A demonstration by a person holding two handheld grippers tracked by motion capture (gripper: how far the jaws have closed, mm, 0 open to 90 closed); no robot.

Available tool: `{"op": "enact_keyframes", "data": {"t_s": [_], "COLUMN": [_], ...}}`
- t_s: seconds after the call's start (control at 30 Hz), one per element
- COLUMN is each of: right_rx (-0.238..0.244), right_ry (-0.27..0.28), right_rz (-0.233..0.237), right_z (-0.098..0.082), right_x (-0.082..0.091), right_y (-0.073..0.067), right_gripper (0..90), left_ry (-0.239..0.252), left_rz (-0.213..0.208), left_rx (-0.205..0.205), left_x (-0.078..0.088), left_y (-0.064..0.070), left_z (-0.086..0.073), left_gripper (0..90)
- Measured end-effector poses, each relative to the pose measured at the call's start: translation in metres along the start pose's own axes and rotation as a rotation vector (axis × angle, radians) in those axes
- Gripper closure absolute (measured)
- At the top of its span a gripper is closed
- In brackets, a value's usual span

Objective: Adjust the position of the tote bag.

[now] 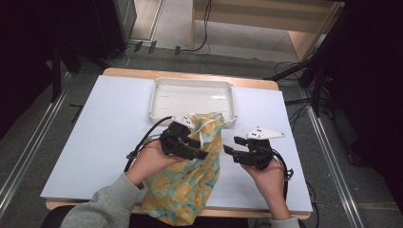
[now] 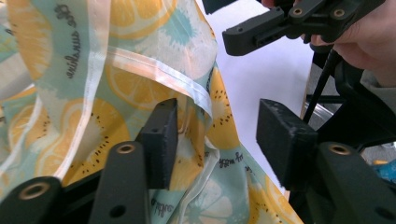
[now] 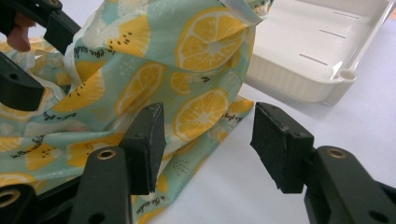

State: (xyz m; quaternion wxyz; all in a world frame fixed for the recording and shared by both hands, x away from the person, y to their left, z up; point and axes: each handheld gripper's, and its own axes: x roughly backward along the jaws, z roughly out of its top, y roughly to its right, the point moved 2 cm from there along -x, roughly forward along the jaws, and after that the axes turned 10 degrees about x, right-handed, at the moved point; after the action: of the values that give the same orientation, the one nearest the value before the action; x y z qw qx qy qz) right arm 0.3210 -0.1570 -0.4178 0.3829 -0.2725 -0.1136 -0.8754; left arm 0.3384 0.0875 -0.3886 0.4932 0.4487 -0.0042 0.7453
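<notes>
The left claw (image 1: 192,142) is hovering released against the lemon-print cloth (image 1: 190,175), nearer it. The right claw (image 1: 240,148) is waiting released beside the cloth's right edge.

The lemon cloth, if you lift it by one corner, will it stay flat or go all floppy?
Probably floppy: the lemon cloth already bunches in soft folds and droops over the table edge. It looks thin, so likely light. Its smooth surface might slip from a loose pinch.

grey floor (image 1: 28,142), cables (image 1: 294,66), wooden furniture (image 1: 266,14).
</notes>
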Motion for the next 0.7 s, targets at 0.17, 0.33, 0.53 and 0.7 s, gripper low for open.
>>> {"op": "enact_keyframes", "data": {"t_s": [0.17, 0.33, 0.53, 0.7], "right_rx": [0.003, 0.005, 0.012, 0.004], "right_ry": [0.001, 0.002, -0.002, -0.009], "right_rz": [-0.001, 0.003, 0.012, 0.021], "right_z": [0.002, 0.004, 0.009, 0.014], "right_x": [0.002, 0.003, 0.005, 0.007], "right_y": [-0.002, -0.004, -0.010, -0.015], "right_gripper": [46.8, 47.3, 47.6, 47.9], "left_ry": [0.012, 0.028, 0.025, 0.055], "left_rz": [0.008, 0.012, 0.044, 0.042], "left_rx": [0.007, 0.007, 0.001, 0.012], "left_x": [0.012, 0.023, 0.038, 0.051], "left_y": [-0.003, -0.004, -0.008, -0.014], "left_z": [0.001, 0.000, -0.004, -0.006], "left_gripper": [43.7, 42.3, 41.0, 40.7]}}
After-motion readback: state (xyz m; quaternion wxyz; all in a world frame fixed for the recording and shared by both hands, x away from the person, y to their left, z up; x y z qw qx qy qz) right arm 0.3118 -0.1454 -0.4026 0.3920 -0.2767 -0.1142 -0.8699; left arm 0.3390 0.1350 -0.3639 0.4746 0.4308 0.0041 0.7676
